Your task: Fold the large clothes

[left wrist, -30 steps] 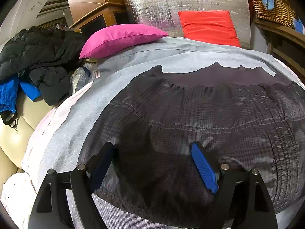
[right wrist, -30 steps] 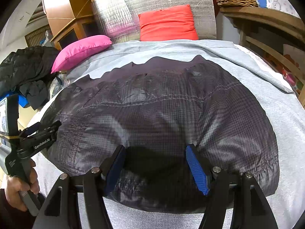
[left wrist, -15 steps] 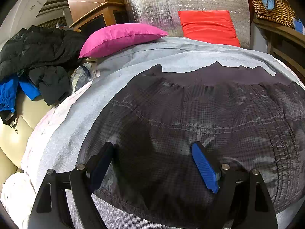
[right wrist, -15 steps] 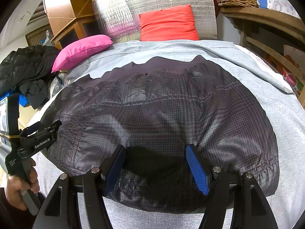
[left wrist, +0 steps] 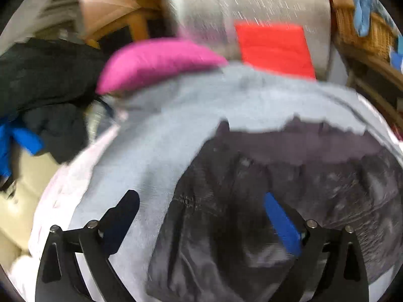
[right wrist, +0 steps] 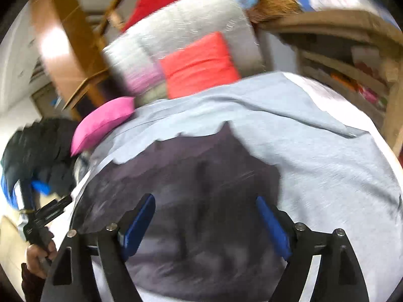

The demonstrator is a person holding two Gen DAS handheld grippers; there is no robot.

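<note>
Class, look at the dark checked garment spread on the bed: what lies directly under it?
The dark checked garment lies on a light grey sheet, which shows all round its edges. What lies beneath the garment's middle, or beneath the sheet, is covered and cannot be seen.

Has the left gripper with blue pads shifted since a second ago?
Yes. The left gripper has swung leftward: its left pad now sits over the grey sheet, off the dark checked garment.

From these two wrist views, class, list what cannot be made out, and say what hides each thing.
- Dark checked quilted garment: weave and stitching smeared by motion blur in both views; its near hem is cut off behind the claw arms.
- Woven wicker basket, left wrist view: contents blurred, cropped by the fisheye edge.
- Left claw, right wrist view: fingertips blurred.
</note>
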